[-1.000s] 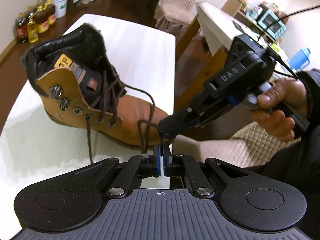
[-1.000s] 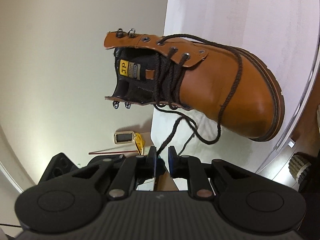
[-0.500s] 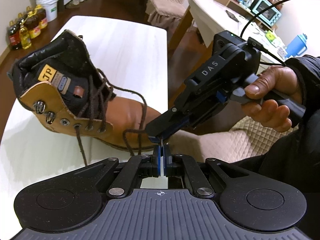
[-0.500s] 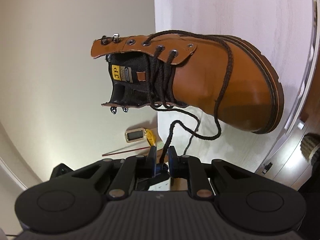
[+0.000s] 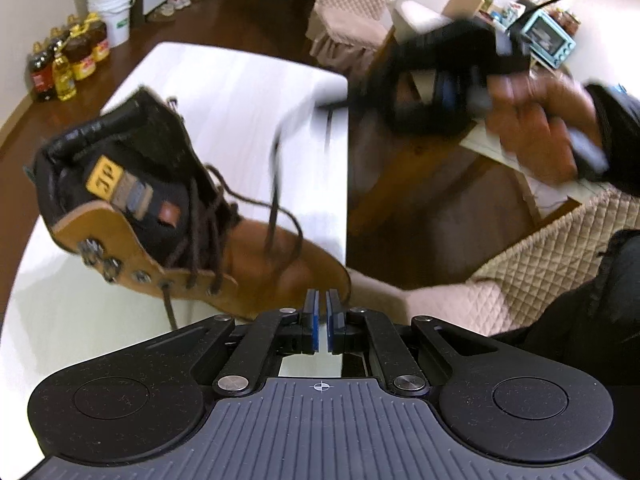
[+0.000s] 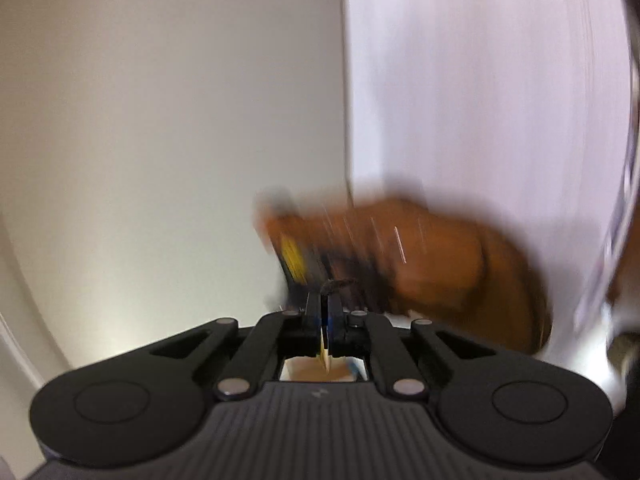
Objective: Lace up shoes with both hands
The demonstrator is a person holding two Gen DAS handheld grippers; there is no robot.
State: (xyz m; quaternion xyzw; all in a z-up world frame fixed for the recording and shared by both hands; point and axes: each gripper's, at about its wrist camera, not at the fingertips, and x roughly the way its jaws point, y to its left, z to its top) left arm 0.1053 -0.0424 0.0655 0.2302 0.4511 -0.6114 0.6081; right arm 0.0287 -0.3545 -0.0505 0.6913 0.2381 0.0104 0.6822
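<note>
A tan leather boot lies on its side on the white table, partly laced with a dark brown lace. My left gripper hovers near the boot's toe, shut with nothing between its pads. One lace strand rises steeply from the boot toward the blurred right gripper, which a hand holds up at the top right. In the right wrist view my right gripper is closing, and its pads pinch the lace end. The boot behind it is smeared by motion.
Oil bottles and a white bucket stand on the floor at far left. A covered chair stands beyond the table. A quilted cushion lies at right, and a blue oven sits on a second table.
The right gripper closed on the lace end and swung up and away to the right, pulling the strand up. The lace left the left gripper, which stayed in place.
</note>
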